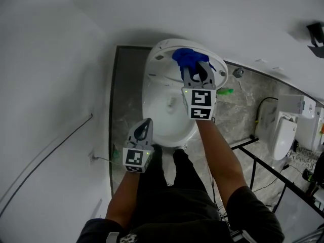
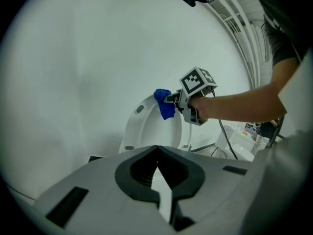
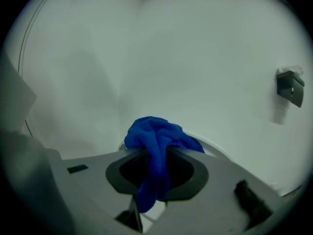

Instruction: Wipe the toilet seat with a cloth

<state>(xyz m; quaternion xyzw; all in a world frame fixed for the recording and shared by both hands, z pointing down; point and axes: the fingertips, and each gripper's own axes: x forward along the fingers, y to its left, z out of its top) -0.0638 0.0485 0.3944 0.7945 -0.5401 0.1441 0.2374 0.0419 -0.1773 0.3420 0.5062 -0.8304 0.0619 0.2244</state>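
Right gripper view: jaws pinch blue cloth [image 3: 154, 146]; left gripper [image 1: 147, 123] closed.

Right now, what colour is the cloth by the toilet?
Bright blue; the cloth shows best in the right gripper view.

- We see the toilet [image 1: 169, 120] right in front of the person, with its back to the wall [image 1: 61, 59].
- The toilet seat [image 1: 159, 65] stands up at the back of the toilet, next to the wall.
- The cloth [image 1: 186, 58] is at the top of the seat, between the fingers of the right gripper [image 1: 197, 67].
- The left gripper [image 1: 147, 124] is closer to the person, over the front left rim of the toilet and well apart from the cloth.
- A second toilet [image 1: 283, 138] stands on the floor [image 1: 238, 120] far to the right, past a rail [image 1: 263, 163].
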